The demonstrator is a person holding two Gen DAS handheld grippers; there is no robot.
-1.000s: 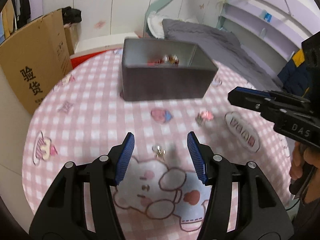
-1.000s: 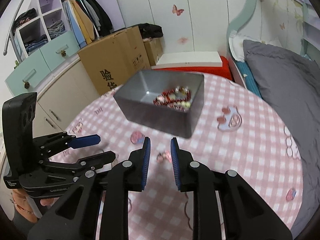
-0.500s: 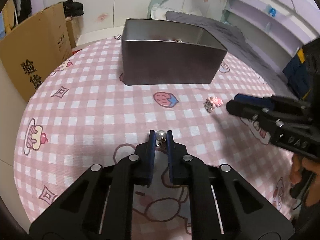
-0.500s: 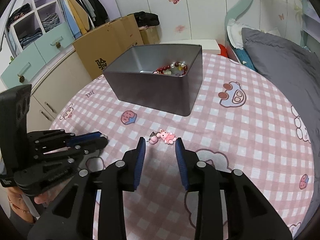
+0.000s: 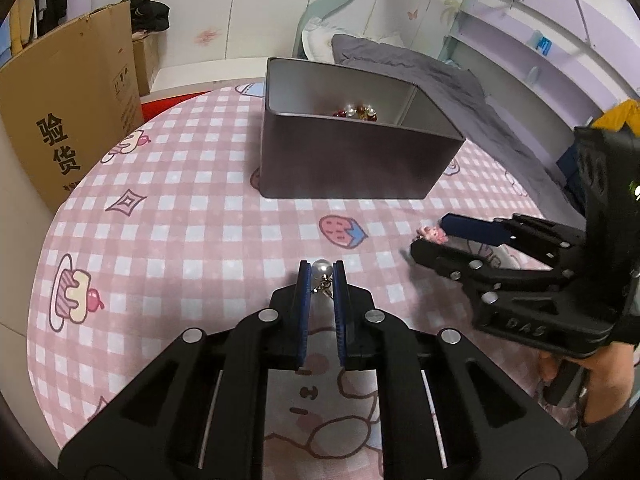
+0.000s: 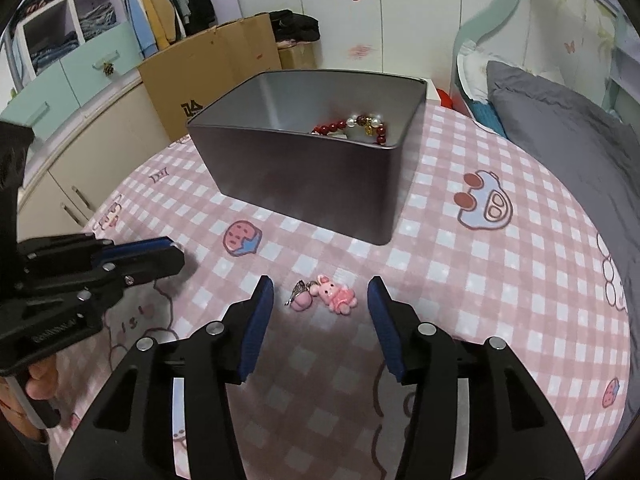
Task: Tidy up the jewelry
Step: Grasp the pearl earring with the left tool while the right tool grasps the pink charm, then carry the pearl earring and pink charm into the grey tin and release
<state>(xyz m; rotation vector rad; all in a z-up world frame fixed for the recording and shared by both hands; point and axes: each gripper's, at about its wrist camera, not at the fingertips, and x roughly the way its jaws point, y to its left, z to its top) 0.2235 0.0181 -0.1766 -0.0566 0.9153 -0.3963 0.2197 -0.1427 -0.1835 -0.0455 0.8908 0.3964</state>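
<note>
Left gripper (image 5: 321, 276) pinches pearl earring (image 5: 322, 269); right gripper (image 6: 320, 294) spread.
Pink bunny charm (image 6: 335, 294) with metal clasp lies between the right fingertips, near the grey tin (image 6: 304, 172).

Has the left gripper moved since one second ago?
Yes. The left gripper closed on the pearl earring and came closer to the grey box.

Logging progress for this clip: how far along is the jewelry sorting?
Done: beads already lie in the box. In hand: the left gripper is shut on a pearl charm. Left: the bunny charm lies on the table between the open right gripper's fingers.
</note>
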